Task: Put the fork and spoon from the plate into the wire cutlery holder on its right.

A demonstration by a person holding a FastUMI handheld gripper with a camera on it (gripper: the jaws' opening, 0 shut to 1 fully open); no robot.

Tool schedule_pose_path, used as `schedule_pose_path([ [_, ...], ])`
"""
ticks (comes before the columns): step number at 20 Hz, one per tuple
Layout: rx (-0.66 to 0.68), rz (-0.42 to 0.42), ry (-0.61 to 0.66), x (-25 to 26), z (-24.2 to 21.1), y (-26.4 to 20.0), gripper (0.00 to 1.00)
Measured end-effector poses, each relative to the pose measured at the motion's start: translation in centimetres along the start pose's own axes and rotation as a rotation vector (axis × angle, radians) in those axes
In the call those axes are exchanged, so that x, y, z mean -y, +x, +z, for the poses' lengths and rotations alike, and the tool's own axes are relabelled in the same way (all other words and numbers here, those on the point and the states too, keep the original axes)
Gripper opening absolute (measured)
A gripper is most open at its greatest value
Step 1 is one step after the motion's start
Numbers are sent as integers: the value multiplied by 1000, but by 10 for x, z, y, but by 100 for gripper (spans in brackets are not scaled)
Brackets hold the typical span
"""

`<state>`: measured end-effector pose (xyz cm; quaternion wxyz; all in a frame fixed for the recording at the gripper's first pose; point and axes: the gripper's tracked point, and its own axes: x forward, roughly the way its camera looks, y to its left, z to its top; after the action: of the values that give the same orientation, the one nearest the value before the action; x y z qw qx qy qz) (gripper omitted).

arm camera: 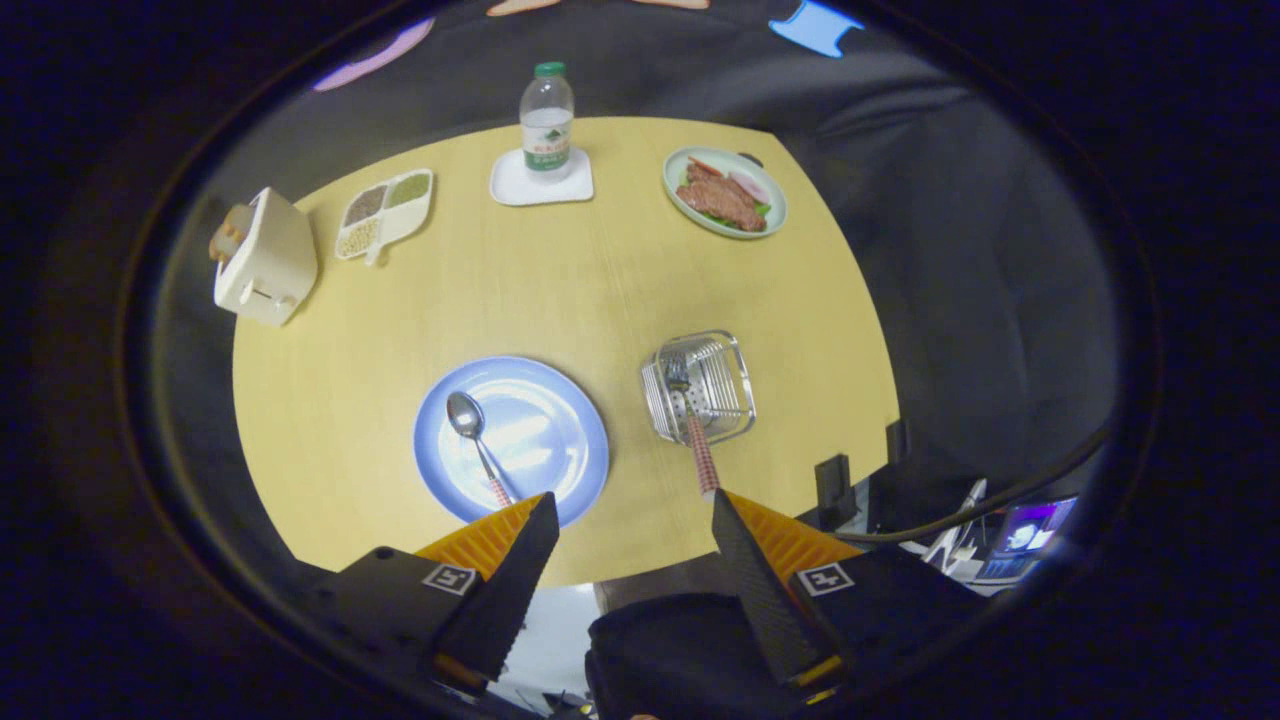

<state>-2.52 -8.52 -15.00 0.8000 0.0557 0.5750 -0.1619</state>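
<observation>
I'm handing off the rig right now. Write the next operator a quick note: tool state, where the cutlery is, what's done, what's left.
Tool: open, holding nothing, raised above the table's near edge.
Fork: already in the wire cutlery holder, handle sticking out toward the tool.
Spoon: lying on the blue plate, left of the holder, handle toward the tool.
Done: fork.
Left: pick up the spoon and put it into the holder.

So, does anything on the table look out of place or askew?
Nothing is spilled or broken. The fork leans in the wire holder, handle sticking out over its rim. The spoon lies on the blue plate. The tool is open, holding nothing.
</observation>
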Motion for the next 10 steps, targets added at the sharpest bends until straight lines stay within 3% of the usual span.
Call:
schedule_pose_path([
  [5,201,-17,-85,-23,-26,8,99],
  [10,401,117,-162,-86,-36,22,98],
])
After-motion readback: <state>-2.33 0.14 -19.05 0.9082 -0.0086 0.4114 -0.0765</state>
